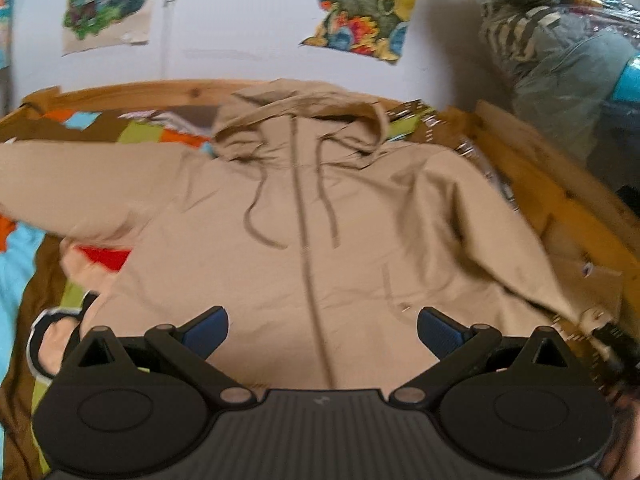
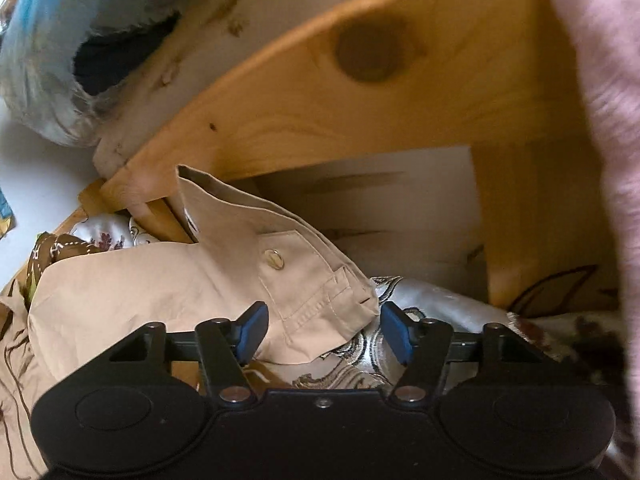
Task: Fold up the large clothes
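A tan hooded jacket [image 1: 320, 208] lies face up and spread out on a patchwork bedspread [image 1: 48, 128], hood toward the wall, zipper closed, both sleeves stretched sideways. My left gripper [image 1: 322, 332] hovers open over the jacket's lower hem with nothing between its blue pads. In the right wrist view the jacket's sleeve cuff [image 2: 304, 292], with a metal snap button [image 2: 274, 259], rests by the wooden bed frame [image 2: 360, 120]. My right gripper [image 2: 324, 330] is open, and the cuff's end lies between its fingers without being pinched.
A wooden bed frame [image 1: 540, 184] borders the bed at the back and right. Colourful posters [image 1: 360, 8] hang on the white wall. Bagged clothes [image 1: 552, 52] are piled at the back right. A silvery patterned cloth [image 2: 432, 308] lies under the cuff. Pink fabric [image 2: 608, 120] hangs at right.
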